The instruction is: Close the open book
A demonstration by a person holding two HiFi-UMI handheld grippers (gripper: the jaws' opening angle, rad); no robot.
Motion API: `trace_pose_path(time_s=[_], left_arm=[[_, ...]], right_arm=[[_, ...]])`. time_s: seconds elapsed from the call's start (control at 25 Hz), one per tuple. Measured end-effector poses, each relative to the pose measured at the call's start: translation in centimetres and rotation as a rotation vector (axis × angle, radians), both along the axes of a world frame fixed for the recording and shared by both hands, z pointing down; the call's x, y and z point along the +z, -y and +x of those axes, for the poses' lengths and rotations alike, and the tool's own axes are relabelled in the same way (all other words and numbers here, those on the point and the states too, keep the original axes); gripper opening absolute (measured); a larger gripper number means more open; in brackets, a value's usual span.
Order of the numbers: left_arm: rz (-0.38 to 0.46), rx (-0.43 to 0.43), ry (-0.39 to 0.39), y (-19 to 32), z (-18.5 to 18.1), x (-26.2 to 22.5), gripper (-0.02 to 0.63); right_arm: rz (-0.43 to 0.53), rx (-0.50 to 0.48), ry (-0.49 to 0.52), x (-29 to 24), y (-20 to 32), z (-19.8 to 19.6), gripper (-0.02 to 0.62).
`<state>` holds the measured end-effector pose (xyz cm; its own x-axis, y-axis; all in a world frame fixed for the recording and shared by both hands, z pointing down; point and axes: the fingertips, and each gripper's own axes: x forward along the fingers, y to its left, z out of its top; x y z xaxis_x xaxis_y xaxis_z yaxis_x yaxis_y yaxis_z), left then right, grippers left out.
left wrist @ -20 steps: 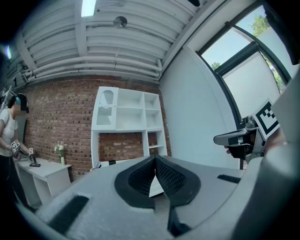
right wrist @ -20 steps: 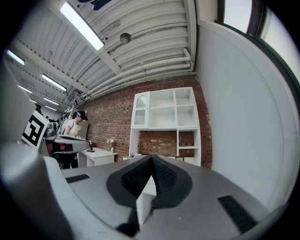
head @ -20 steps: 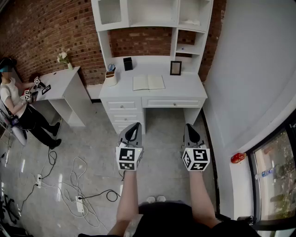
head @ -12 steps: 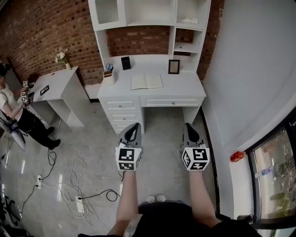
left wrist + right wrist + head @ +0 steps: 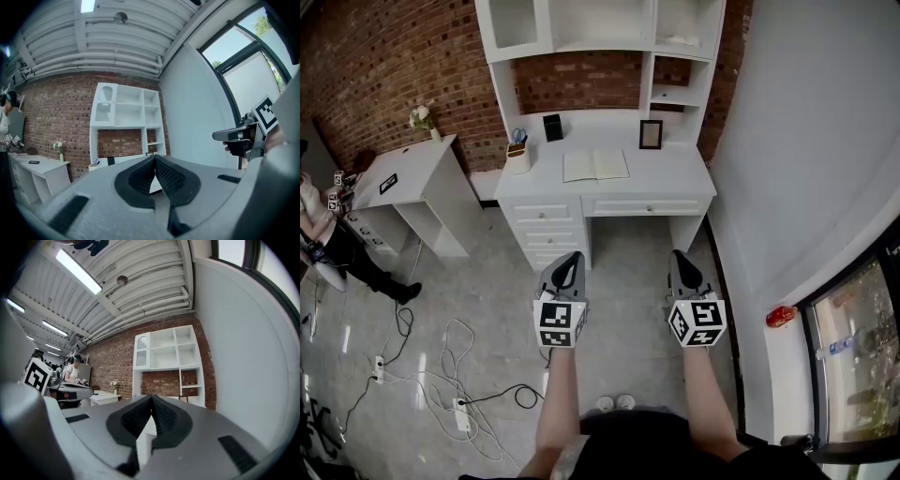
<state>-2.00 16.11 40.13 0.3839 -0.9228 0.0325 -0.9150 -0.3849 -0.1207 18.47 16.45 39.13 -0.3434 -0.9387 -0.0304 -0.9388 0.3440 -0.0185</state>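
An open book (image 5: 596,165) lies flat with pale pages up on the white desk (image 5: 675,180) against the brick wall, far ahead of me. My left gripper (image 5: 573,257) and right gripper (image 5: 676,255) are held level side by side over the floor, well short of the desk. Both are shut with nothing between their jaws. In the left gripper view the tips (image 5: 154,157) meet in front of the desk and shelf unit. The right gripper view shows the same closed tips (image 5: 151,397).
On the desk stand a black box (image 5: 553,127), a pen cup (image 5: 517,156) and a dark picture frame (image 5: 652,134) under a white shelf unit (image 5: 600,37). A second white desk (image 5: 398,183) and a person (image 5: 323,234) are at left. Cables (image 5: 455,361) lie on the floor.
The view has crept slightly toward the desk. The person at the left has moved further toward the picture's left edge. Both grippers hold their pose.
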Motion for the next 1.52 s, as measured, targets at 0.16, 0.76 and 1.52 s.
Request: trace_pose_path(time_s=[0.16, 0.76, 1.52], left_arm=[[-0.004, -0.003, 0.0, 0.0, -0.2, 0.2, 0.008], [-0.021, 0.001, -0.009, -0.6, -1.0, 0.9, 0.008], [0.017, 0.006, 0.003, -0.9, -5.2, -0.2, 0.008]], right_arm=[[-0.006, -0.002, -0.009, 0.2, 0.1, -0.1, -0.002], [0.02, -0.035, -0.023, -0.3, -0.8, -1.6, 0.179], [0.031, 0.003, -0.009, -0.4, -1.0, -4.3, 0.189]])
